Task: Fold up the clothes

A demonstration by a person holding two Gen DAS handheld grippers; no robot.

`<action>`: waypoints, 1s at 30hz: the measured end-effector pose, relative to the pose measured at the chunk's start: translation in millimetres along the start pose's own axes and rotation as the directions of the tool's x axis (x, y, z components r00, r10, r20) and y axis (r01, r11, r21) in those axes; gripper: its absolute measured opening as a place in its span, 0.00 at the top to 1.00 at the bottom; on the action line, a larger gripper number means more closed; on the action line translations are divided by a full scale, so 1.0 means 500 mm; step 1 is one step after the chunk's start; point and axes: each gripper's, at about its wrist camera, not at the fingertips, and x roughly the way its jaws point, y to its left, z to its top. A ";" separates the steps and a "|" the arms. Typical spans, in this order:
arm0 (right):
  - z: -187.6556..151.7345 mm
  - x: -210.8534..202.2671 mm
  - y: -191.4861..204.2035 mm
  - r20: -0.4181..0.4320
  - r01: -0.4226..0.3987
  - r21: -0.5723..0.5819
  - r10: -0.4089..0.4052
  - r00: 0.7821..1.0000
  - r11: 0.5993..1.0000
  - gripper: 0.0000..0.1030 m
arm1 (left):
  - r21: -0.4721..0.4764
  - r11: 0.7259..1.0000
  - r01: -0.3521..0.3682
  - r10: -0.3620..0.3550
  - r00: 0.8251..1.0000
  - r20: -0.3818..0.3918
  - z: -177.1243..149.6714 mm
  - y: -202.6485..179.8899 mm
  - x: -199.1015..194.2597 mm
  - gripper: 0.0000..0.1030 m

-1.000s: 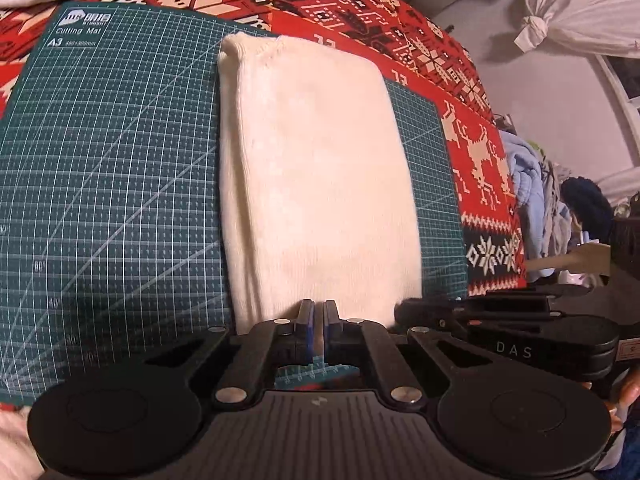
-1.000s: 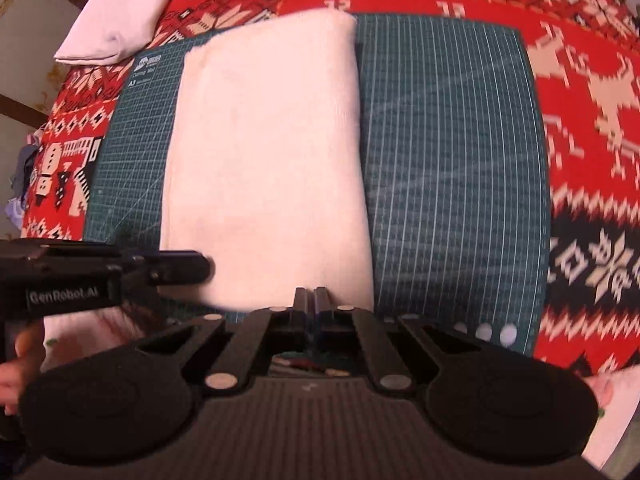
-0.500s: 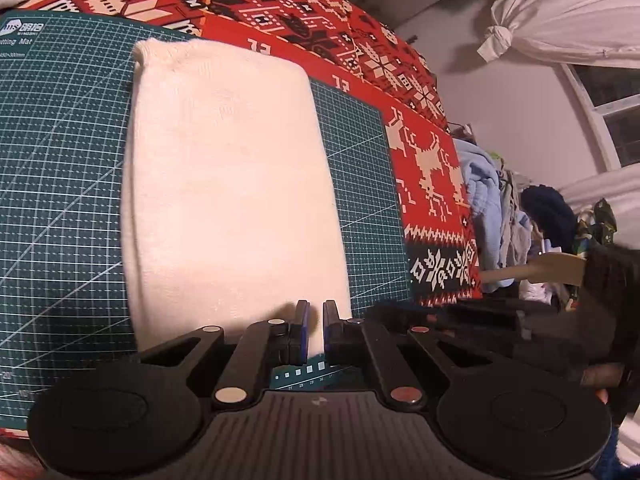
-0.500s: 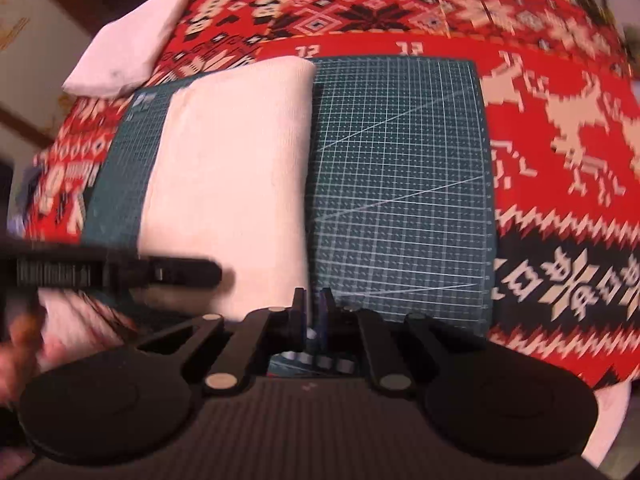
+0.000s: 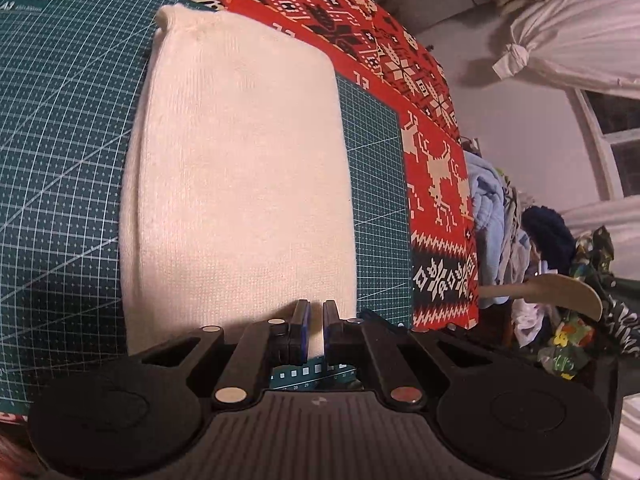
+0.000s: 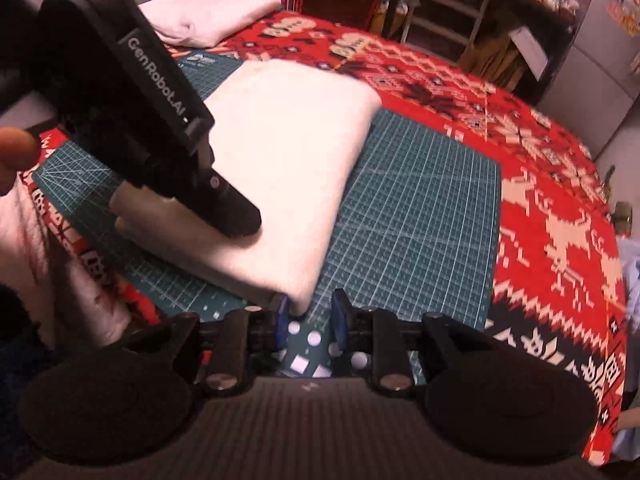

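Note:
A cream knitted garment (image 5: 240, 180) lies folded into a long rectangle on the green cutting mat (image 5: 60, 140). In the left wrist view my left gripper (image 5: 316, 312) sits at the garment's near edge, jaws a narrow gap apart, with cream cloth showing between them. The right wrist view shows the same garment (image 6: 288, 136) on the mat (image 6: 420, 208). My right gripper (image 6: 311, 316) is open, its fingers either side of the garment's near corner. The left gripper (image 6: 236, 220) reaches in from the upper left with its tip resting on the cloth.
A red patterned tablecloth (image 6: 560, 240) covers the table under the mat. Another folded white garment (image 6: 208, 12) lies at the far left edge. A pile of clothes (image 5: 492, 208) sits off the table's right side. A person's hand (image 6: 12, 152) holds the left gripper.
Both grippers were shut at the garment's near edge a second ago; both jaws have parted, the right one wider. The right view has tilted up and the left gripper now appears larger in it.

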 end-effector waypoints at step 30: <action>0.057 0.064 -0.154 -0.039 -0.145 0.475 0.185 0.982 0.868 0.97 | 0.007 1.000 -0.011 0.011 0.998 0.066 0.012 -0.014 0.017 0.95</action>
